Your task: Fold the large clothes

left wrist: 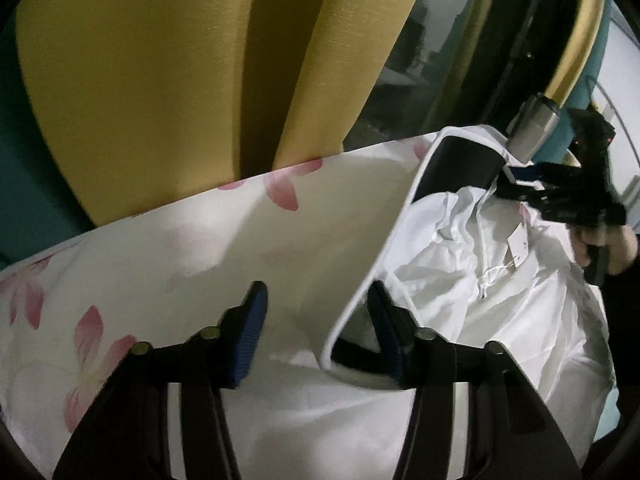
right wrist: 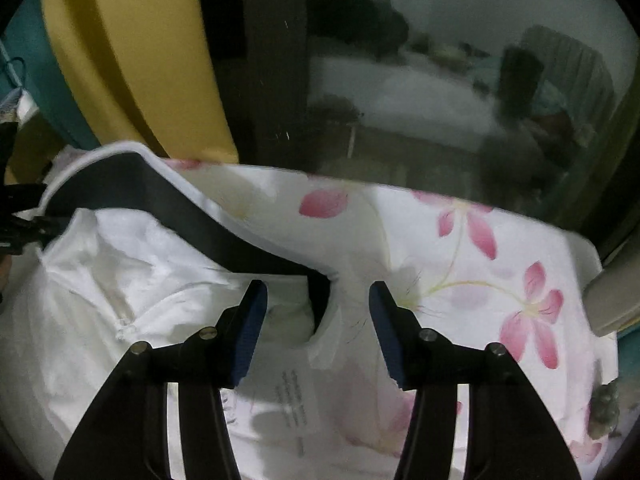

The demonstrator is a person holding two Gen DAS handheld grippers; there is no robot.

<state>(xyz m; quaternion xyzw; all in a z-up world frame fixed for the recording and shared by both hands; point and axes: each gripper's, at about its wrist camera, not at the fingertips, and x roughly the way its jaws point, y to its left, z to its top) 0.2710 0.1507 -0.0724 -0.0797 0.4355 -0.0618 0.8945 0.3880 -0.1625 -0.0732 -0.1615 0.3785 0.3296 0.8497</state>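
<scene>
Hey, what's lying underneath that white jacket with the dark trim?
The white jacket lies on a bedsheet printed with pink flowers, which shows all around it. Whatever is beneath the sheet, or directly under the jacket's middle, is covered.

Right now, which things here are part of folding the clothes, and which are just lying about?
Part of the job:
white garment
its black, white-edged panel
left gripper
right gripper

Just there:
floral sheet
yellow curtain
glass door
</scene>
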